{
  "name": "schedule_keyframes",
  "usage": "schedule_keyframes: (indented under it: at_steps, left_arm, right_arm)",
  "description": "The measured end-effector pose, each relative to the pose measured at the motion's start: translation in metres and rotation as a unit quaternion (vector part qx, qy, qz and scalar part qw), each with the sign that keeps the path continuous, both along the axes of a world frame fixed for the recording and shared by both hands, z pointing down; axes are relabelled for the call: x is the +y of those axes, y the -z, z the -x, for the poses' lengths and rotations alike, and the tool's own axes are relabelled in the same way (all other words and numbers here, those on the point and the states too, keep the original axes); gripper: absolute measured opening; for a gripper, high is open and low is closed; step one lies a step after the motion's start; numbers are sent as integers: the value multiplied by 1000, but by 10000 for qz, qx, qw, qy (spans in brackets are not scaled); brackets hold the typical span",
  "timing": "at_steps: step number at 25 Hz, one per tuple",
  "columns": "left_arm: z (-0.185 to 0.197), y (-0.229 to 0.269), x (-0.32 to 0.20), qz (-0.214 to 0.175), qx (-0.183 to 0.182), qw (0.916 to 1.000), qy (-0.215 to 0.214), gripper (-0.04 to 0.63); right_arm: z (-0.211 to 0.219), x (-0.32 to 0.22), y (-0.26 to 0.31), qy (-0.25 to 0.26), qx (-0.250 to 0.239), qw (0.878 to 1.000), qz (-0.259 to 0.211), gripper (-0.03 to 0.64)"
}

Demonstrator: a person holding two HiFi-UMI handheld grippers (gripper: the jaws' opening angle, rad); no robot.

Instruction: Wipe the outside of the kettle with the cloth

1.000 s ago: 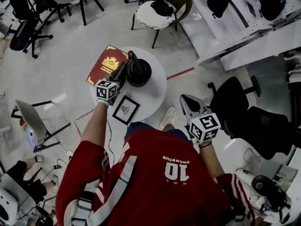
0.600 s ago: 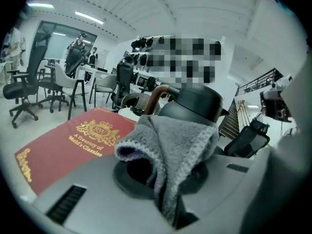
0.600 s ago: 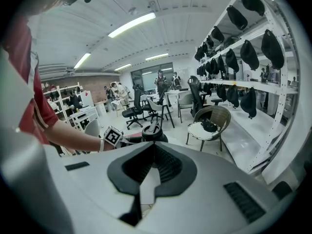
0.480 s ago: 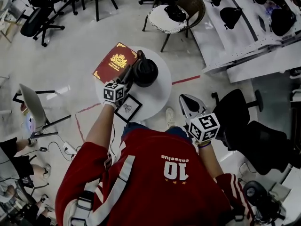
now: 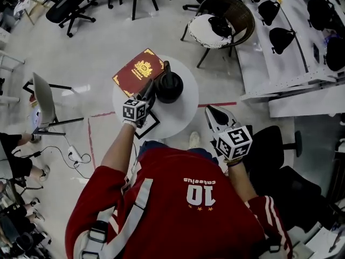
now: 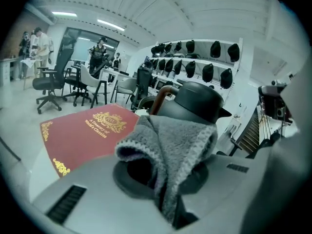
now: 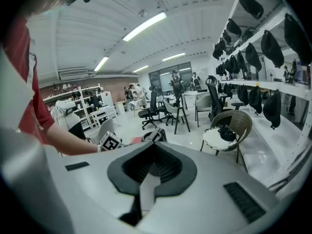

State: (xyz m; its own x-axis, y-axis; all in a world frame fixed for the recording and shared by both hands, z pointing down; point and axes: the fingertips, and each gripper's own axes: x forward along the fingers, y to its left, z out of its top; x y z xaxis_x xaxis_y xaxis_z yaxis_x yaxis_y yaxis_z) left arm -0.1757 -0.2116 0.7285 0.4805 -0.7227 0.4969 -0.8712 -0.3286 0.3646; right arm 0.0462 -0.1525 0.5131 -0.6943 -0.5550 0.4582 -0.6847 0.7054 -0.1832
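A black kettle (image 5: 168, 85) with a brown-black handle stands on the round white table (image 5: 180, 109). My left gripper (image 5: 150, 92) is at the kettle's left side, shut on a grey fleecy cloth (image 6: 170, 145). In the left gripper view the cloth bunches up between the jaws, right in front of the kettle (image 6: 197, 101); whether cloth and kettle touch is hidden. My right gripper (image 5: 213, 114) hangs off the table's right edge, shut with nothing in it (image 7: 146, 179). From the right gripper view the kettle (image 7: 155, 135) shows small beyond the jaws.
A red book with gold print (image 5: 138, 70) lies on the table left of the kettle. A small black-framed picture (image 5: 146, 128) sits at the table's near edge. A wicker chair (image 5: 221, 18) and shelves with black helmets (image 5: 280, 36) stand behind; office chairs surround the table.
The head view has swung, so the table sits further right in the picture. My left gripper stays at the kettle's left side with the cloth. The right gripper has hardly moved.
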Motion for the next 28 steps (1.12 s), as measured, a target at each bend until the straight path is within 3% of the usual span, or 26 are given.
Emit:
schedule_keyframes:
  at_steps: [5,16,28]
  left_arm:
    - [-7,0,8,85,130,9985,525,46]
    - [-26,-11,27,287,83,9925,1188,46]
    - [-65,-20,51,395,71,9868,1569,46]
  right_arm:
    - [-12,-17,0,262,-149,9995,30,17]
    - [-23,-39,-5,892,-309,9955,109,17]
    - [-47,-53,-8,1429,-428,9886,178,17]
